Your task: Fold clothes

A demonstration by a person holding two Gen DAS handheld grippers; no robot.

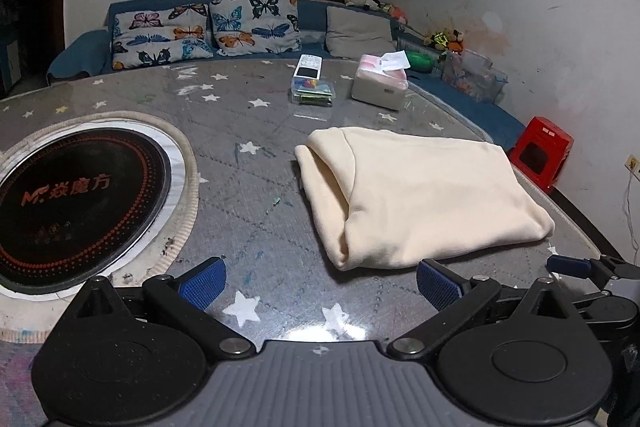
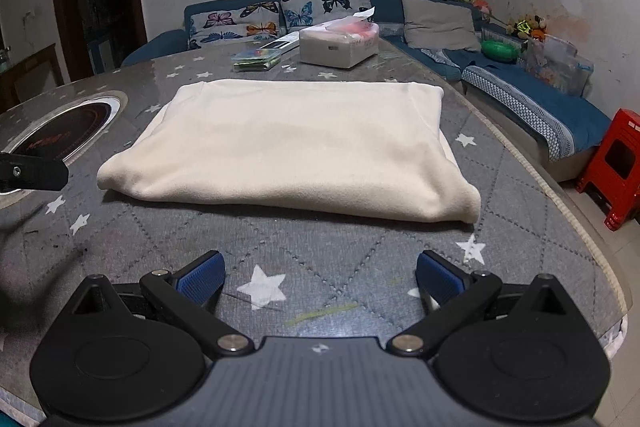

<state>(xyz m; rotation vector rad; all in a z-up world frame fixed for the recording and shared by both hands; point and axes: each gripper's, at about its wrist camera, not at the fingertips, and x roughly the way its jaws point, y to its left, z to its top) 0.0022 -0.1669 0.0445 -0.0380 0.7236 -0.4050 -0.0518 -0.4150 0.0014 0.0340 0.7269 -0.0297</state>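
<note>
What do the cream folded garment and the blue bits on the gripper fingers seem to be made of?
The cream garment looks like soft, matte fleece or thick knit: its nap is fuzzy and its folds round and bulky, though the exact fibre is unclear. The blue pads look like ribbed rubber or plastic, showing a fine grid texture, mounted on glossy black, probably plastic, fingers.

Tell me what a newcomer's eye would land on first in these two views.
First, the cream garment, folded into a thick rectangle in the middle of the grey star-print table cover. Next, the round black induction cooktop with orange lettering, set into the table to the garment's left. Both the left hand-held gripper and the right hand-held gripper are open, short of the garment and touching nothing.
</note>
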